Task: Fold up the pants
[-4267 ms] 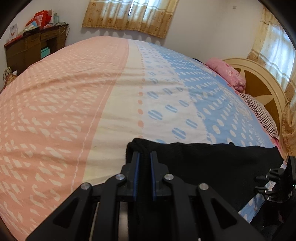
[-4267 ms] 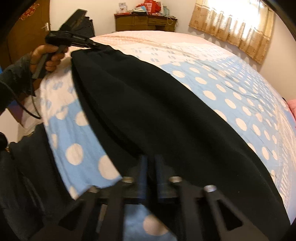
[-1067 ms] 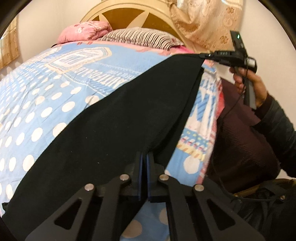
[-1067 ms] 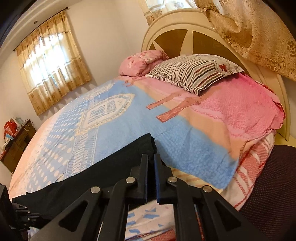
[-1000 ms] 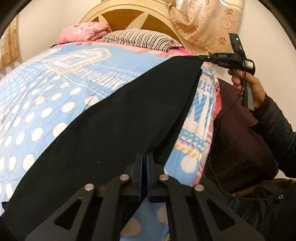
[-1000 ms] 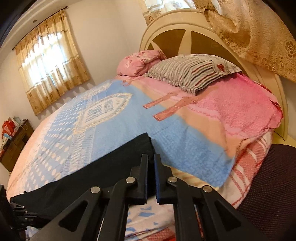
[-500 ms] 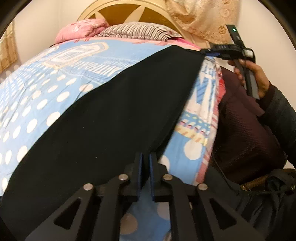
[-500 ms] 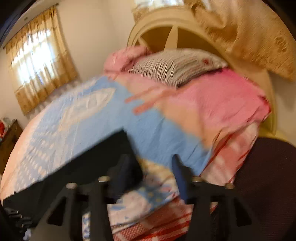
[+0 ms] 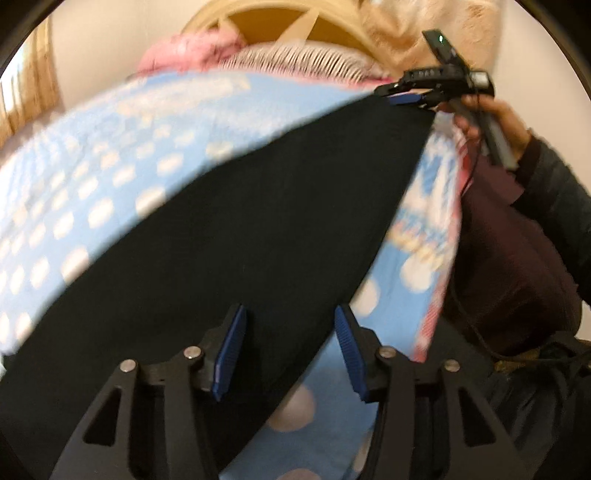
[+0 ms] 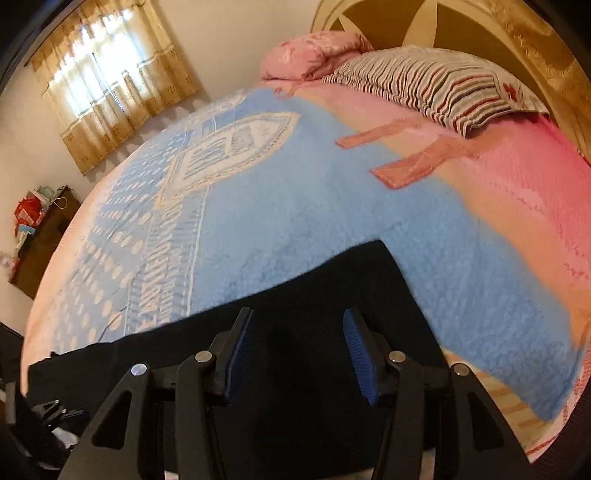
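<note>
The black pants (image 9: 236, 229) lie flat along the near edge of the bed, stretched out lengthwise. My left gripper (image 9: 288, 350) is open, its blue pads either side of the near edge of the cloth. My right gripper (image 10: 303, 350) is open over the other end of the pants (image 10: 332, 295), holding nothing. The right gripper also shows in the left wrist view (image 9: 413, 96) at the far corner of the pants, in the person's hand. The left gripper shows at the lower left edge of the right wrist view (image 10: 55, 410).
The bed has a blue, white and pink spotted cover (image 10: 258, 192). A striped pillow (image 10: 436, 85) and a pink pillow (image 10: 314, 55) lie by the cream headboard (image 10: 406, 22). A wooden dresser (image 10: 40, 236) stands at the far left. The person's dark red clothing (image 9: 509, 266) is beside the bed.
Both grippers have opened and let go of the pants, which now lie on the bed. Both cameras shifted slightly during the release.
</note>
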The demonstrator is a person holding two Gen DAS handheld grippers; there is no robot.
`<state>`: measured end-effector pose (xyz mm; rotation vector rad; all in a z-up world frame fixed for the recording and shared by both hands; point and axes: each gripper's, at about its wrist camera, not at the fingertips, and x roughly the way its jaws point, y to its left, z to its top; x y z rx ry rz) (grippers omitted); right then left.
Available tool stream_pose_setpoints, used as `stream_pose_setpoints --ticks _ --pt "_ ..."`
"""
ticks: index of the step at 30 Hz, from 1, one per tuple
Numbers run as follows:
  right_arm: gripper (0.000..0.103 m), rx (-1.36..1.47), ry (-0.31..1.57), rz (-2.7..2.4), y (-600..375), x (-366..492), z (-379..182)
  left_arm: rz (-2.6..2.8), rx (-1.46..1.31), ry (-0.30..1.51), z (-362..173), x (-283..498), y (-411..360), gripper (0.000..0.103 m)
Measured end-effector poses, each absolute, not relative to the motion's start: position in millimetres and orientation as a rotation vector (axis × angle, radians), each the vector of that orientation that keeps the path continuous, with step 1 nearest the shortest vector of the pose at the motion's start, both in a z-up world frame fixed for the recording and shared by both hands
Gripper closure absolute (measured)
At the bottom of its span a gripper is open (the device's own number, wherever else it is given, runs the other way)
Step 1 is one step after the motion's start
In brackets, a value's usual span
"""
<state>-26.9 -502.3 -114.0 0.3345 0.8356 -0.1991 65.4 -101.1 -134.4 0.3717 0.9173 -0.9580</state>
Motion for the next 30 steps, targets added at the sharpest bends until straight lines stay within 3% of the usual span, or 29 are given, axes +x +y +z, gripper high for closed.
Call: stream_pose_setpoints --ticks 11,16,20,25,30 --pt "0.052 0.221 0.865 0.197 -348.2 11.5 -82.5 -0.856 0.312 0.821 -109.9 65.5 -46.7 0.046" --pt "0.057 0.158 0.925 0.413 -241.8 50.0 -93.1 -0.709 0.237 0.800 -107.5 78.4 5.7 0.038" --pt "0.058 0.130 0.963 0.568 -160.4 73.8 -104.1 -0.658 0.193 0.911 -137.2 78.5 35.7 0.038" --pt "0.067 0.169 1.055 0.675 -85.8 109.7 -128.2 -0.678 0.115 0.903 -143.3 64.2 54.0 0.038" --pt "0.067 0.225 1.162 0.726 -41.4 128.3 -153.5 -0.677 0.063 0.882 -136.4 59.7 65.5 0.037"
